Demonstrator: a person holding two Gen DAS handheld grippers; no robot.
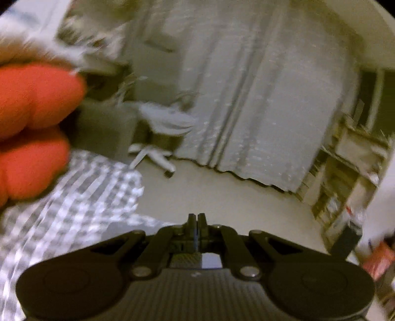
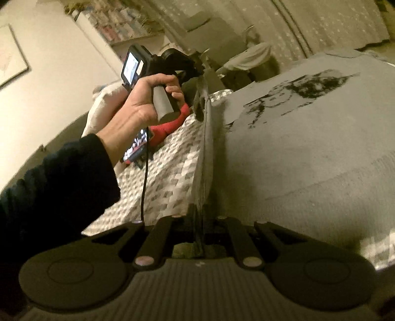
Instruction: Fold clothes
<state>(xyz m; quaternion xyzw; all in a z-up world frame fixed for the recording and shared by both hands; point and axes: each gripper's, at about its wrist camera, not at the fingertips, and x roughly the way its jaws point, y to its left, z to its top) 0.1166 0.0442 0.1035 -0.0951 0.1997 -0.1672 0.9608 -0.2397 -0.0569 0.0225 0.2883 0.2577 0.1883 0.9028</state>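
Both claws (image 2: pixel 198 217) pinching one raised edge of grey T-shirt (image 2: pixel 308 148).

Our left wrist view looks out low over the grey-and-white checked bedcover (image 1: pixel 74 197) toward pale floor-length curtains (image 1: pixel 259 98). Our right wrist view sits close above that same bedcover (image 2: pixel 170 177), facing those curtains (image 2: pixel 321 19) too.

The left wrist view is smeared by motion blur: a red shape (image 1: pixel 32 123) at the left edge is cut off and cannot be identified, and the shelves (image 1: pixel 345 177) on the right hold contents too blurred to tell. In the right wrist view, the grey shirt's (image 2: pixel 308 148) gathered edge runs between the right tongs (image 2: pixel 198 222), hiding their tips. The sleeve (image 2: pixel 49 192) is cut off at the left edge.
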